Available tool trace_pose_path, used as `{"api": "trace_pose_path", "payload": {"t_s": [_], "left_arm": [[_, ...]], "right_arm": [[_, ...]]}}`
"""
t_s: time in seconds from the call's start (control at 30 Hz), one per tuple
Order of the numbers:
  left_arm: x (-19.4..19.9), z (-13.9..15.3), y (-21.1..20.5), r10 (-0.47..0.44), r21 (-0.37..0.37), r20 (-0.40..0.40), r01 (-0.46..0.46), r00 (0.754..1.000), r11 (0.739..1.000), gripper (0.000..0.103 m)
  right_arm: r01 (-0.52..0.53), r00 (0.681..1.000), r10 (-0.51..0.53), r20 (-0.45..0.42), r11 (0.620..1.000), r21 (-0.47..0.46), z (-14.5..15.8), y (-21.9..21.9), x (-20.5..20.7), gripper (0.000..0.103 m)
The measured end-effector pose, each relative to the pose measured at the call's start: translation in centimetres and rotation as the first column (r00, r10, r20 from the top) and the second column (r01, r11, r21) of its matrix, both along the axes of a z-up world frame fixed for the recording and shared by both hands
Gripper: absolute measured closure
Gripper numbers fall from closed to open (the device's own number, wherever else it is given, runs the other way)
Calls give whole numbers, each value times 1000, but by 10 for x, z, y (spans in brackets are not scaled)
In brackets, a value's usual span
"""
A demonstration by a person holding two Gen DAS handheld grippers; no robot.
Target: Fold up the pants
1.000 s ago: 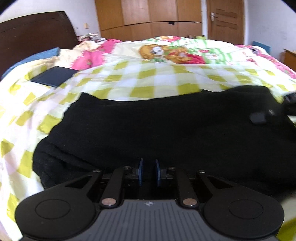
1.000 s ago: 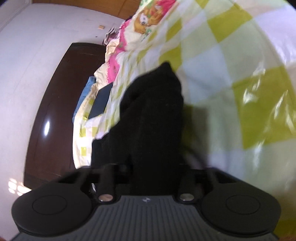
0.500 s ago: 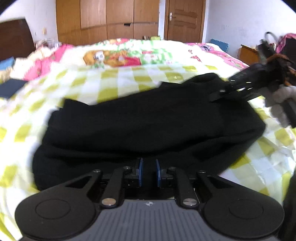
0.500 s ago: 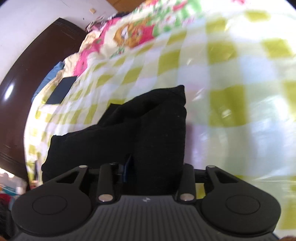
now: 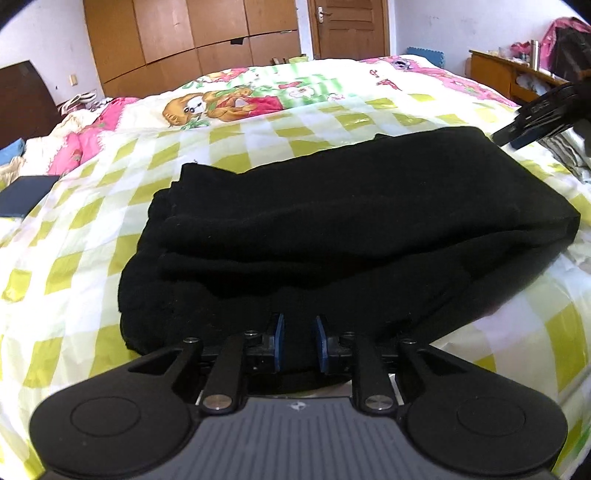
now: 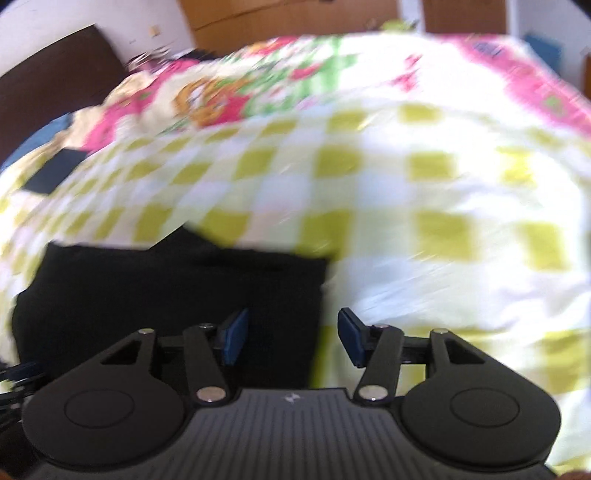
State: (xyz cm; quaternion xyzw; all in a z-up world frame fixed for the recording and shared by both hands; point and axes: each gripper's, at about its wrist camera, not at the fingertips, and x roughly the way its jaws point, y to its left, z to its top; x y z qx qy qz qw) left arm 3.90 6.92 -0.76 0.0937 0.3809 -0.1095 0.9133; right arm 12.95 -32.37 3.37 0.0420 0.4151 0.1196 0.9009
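Black pants (image 5: 351, 214) lie folded in thick layers on the yellow-checked bedspread (image 5: 92, 221). My left gripper (image 5: 298, 341) is at the near edge of the stack. Its jaws are opening, and black cloth still fills the narrow gap between the blue pads (image 5: 277, 341). My right gripper (image 6: 293, 339) hovers over the pants' right corner (image 6: 184, 288). Its jaws are opening wide, and its pads (image 6: 351, 341) stand clear of the cloth. The left wrist view shows the right gripper (image 5: 511, 138) just off the far right corner of the pants.
A dark blue flat book (image 5: 22, 195) lies on the bed at the left, near the dark headboard (image 5: 22, 99). A cartoon-print quilt (image 5: 240, 99) covers the far side. Behind it are a wooden wardrobe (image 5: 192, 40), a door (image 5: 347, 26) and a cluttered side table (image 5: 509, 70).
The right gripper let go of the pants corner, opened wide and lifted away. The folded layer now lies flat. The left pads stand slightly further apart, and its view has swung.
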Motion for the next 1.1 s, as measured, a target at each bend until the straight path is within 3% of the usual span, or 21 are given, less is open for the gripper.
{"api": "trace_pose_path", "payload": {"t_s": [0.07, 0.2, 0.27, 0.33, 0.37, 0.5, 0.57, 0.63, 0.73, 0.8, 0.9, 1.1], "left_arm": [[-2, 3, 0, -8, -1, 11, 8, 1000, 1000, 68], [-4, 6, 8, 18, -11, 23, -18, 1000, 1000, 68], [-6, 0, 10, 24, 7, 12, -24, 1000, 1000, 67], [-11, 0, 13, 19, 18, 9, -19, 1000, 1000, 67], [-13, 2, 14, 18, 13, 12, -18, 1000, 1000, 67], [-17, 22, 25, 13, -3, 84, -13, 996, 1000, 67], [-12, 28, 29, 4, 18, 123, -6, 992, 1000, 63], [-5, 25, 30, -38, 103, 163, 21, 986, 994, 62], [-1, 11, 26, -159, 262, 175, 110, 972, 959, 62], [-5, 2, 19, -273, 381, 167, 194, 948, 904, 61], [-9, -4, 14, -395, 453, 137, 297, 908, 840, 60], [7, 2, 11, -427, 497, 176, 295, 887, 816, 57]], "right_arm": [[-100, 993, 97, 69, 995, 32, 17, 13, -24, 47], [-364, 931, 361, 46, 925, 110, 8, 77, -66, 49], [-423, 903, 430, -24, 896, 135, -19, 102, -76, 49], [-429, 875, 457, -161, 885, 179, -50, 114, -81, 46], [-434, 870, 460, -174, 885, 171, -56, 116, -85, 46], [-454, 872, 476, -113, 873, 179, -23, 115, -82, 47], [-484, 872, 490, -27, 868, 109, -5, 123, -78, 46], [-534, 845, 534, 32, 845, -3, -1, 141, -73, 45], [-577, 814, 581, 11, 810, -104, -21, 166, -67, 45], [-611, 787, 617, -16, 775, -163, -34, 178, -69, 45], [-633, 767, 641, -26, 750, -193, -39, 185, -67, 43], [-642, 743, 669, 7, 715, -276, -48, 205, -68, 42]]}}
